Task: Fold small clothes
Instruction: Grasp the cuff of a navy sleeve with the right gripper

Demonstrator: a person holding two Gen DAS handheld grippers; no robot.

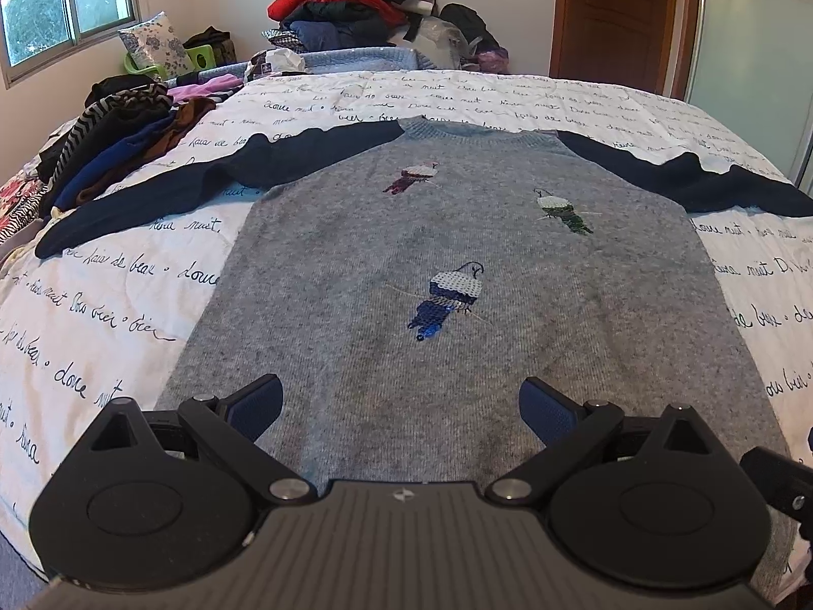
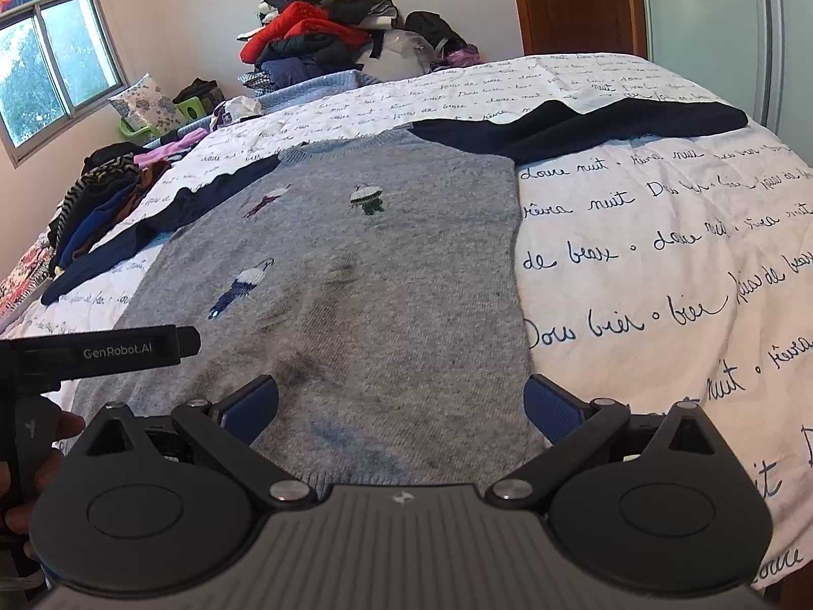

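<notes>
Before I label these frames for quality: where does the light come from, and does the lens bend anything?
Left wrist view: daylight enters by the window; the grey sweater is evenly lit and sharp, without glare; the bed's far edge bows from fisheye. Right wrist view: the same soft light from the window, the wardrobe door curves, and corners vignette black.
</notes>
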